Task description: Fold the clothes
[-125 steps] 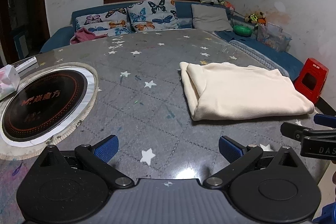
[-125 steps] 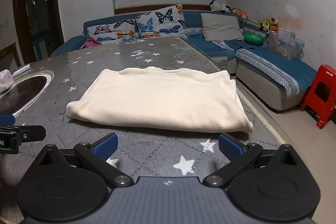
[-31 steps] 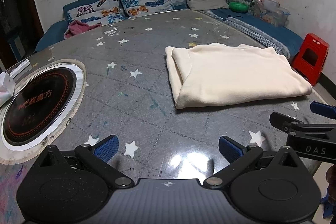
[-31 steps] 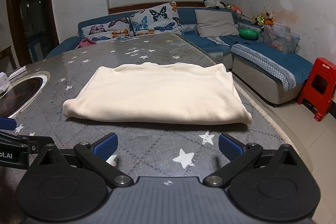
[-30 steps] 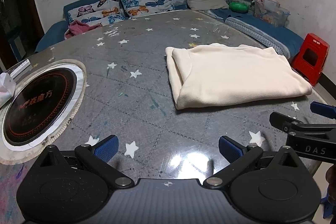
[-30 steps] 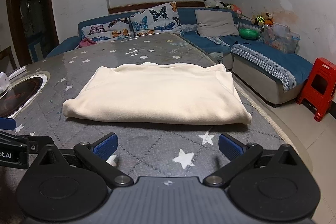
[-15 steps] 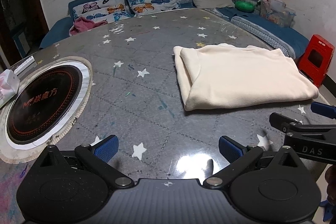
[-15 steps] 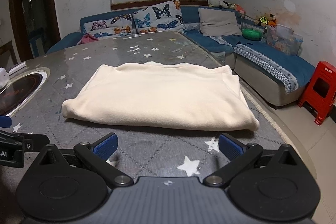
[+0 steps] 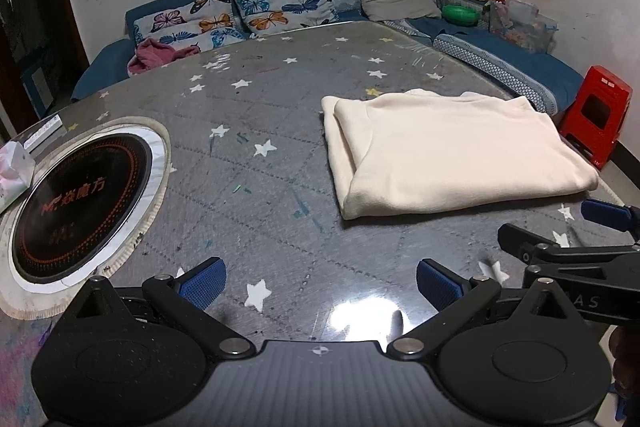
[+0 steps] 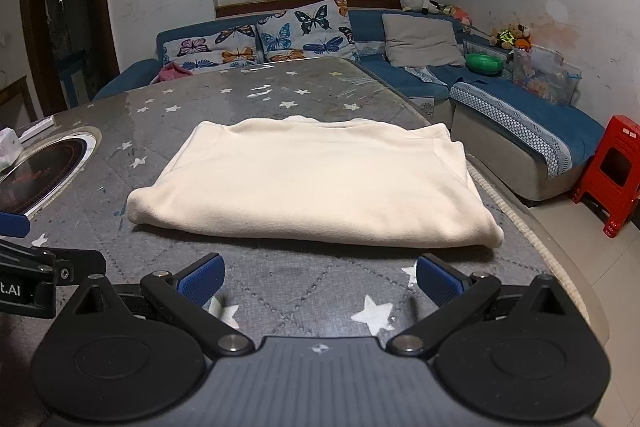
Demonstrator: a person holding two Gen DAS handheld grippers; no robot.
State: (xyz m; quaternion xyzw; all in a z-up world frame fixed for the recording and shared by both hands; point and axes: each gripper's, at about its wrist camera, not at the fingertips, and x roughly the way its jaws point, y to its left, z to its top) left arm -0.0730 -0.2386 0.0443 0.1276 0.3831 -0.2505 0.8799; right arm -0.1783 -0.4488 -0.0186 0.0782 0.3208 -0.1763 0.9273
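One tissue pack (image 9: 14, 175), soft white, at far left table edge. One round black glass cooktop (image 9: 76, 203), ringed in white, set into the table (image 9: 248, 195); surface grey, quilted in diamonds, printed with white stars, glossy under a clear cover. Left gripper (image 9: 318, 283): two blue ribbed pads spread wide, nothing between, hovering over bare table near its front edge. One cream garment (image 10: 316, 183), soft fleece-like knit, folded to a rough rectangle with rounded thick edges, lying flat on right half of table, well apart from cooktop. Right gripper (image 10: 318, 279): two blue pads likewise wide apart and empty, just short of garment's near edge, not touching it. Behind: one blue corner sofa (image 10: 516, 123), two butterfly-print cushions (image 10: 304, 31), one plain grey cushion (image 10: 420, 39), one pink cloth (image 9: 156, 53) crumpled at left end, one green bowl (image 10: 485, 63). One red plastic stool (image 10: 612, 167), boxy, on floor at far right.
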